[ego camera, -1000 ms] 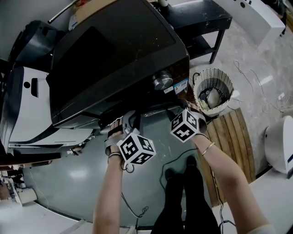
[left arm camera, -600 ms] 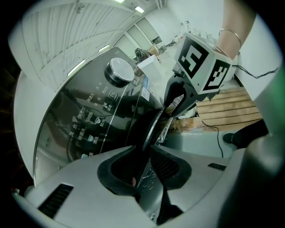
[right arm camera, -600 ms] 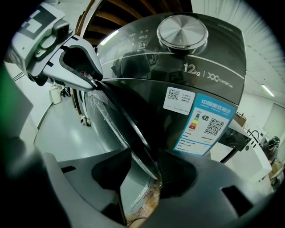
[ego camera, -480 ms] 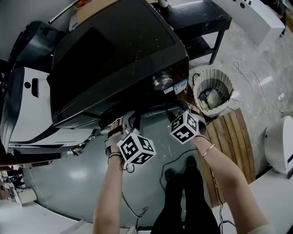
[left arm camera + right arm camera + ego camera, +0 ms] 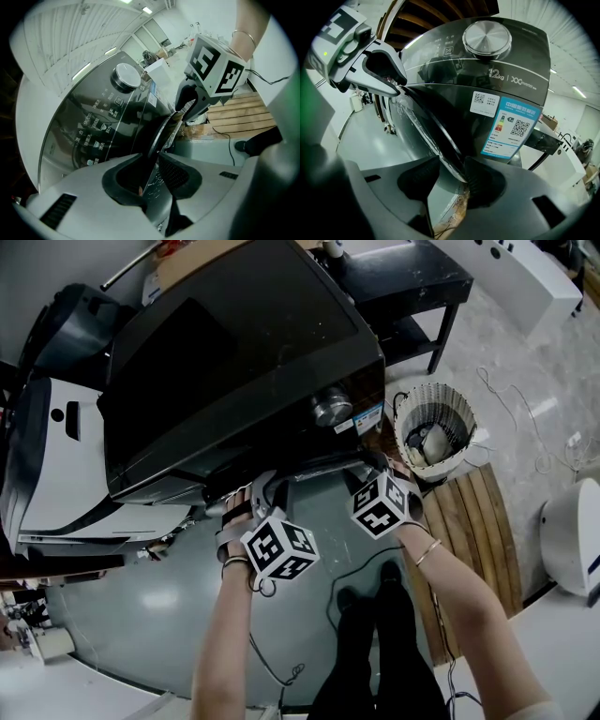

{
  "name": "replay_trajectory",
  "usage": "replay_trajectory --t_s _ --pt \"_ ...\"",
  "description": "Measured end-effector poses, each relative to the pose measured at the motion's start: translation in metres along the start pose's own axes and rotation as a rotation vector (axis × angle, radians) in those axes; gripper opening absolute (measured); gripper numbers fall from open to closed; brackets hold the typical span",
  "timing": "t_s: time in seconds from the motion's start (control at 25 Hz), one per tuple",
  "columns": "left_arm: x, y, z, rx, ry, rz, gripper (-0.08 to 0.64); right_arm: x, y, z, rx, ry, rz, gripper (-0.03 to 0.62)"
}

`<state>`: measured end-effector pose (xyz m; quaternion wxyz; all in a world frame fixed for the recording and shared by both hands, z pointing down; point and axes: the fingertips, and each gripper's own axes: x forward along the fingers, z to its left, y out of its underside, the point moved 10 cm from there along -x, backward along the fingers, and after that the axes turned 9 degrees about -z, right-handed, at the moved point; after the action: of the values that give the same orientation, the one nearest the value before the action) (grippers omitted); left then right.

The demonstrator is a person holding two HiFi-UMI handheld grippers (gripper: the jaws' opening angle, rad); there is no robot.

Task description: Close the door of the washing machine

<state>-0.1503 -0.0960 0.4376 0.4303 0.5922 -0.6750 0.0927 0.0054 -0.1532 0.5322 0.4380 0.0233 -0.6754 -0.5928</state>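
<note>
The dark washing machine (image 5: 234, 352) stands in front of me, its round door (image 5: 323, 463) swung partly out from the front. My left gripper (image 5: 262, 486) holds the door's rim (image 5: 161, 131). In the left gripper view (image 5: 152, 180) both pads touch the rim, though the jaws have just been opening a little. My right gripper (image 5: 375, 465) is further along the same rim (image 5: 431, 126). There (image 5: 450, 180) the right pad touches the rim and a gap shows at the left pad; these jaws have just been closing. Each gripper sees the other: right (image 5: 192, 101), left (image 5: 396, 86).
A silver knob (image 5: 486, 40) and a blue label (image 5: 511, 129) sit on the machine's front. To the right are a woven basket (image 5: 436, 427) and a slatted wooden board (image 5: 478, 521). A white appliance (image 5: 56, 474) is at the left. A cable (image 5: 356, 568) lies on the floor.
Both grippers stay at the door's rim. The right gripper's marker cube has shifted only slightly. The door looks unmoved.
</note>
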Motion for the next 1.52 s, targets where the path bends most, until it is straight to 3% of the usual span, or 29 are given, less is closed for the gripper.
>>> replay_trajectory --t_s 0.6,1.0,1.24,1.52 --pt "-0.059 0.003 -0.002 -0.145 -0.099 -0.038 0.109 -0.056 -0.024 0.024 0.112 0.016 -0.076 0.149" --pt "-0.137 0.026 -0.003 -0.382 -0.196 -0.080 0.074 -0.125 -0.068 0.067 0.187 0.005 -0.178 0.114" --pt "-0.186 0.034 0.001 -0.476 -0.261 -0.140 0.043 -0.173 -0.095 0.089 0.250 0.066 -0.262 0.061" --pt "-0.238 0.051 0.001 -0.607 -0.301 -0.194 0.032 -0.220 -0.126 0.123 0.306 0.083 -0.310 0.028"
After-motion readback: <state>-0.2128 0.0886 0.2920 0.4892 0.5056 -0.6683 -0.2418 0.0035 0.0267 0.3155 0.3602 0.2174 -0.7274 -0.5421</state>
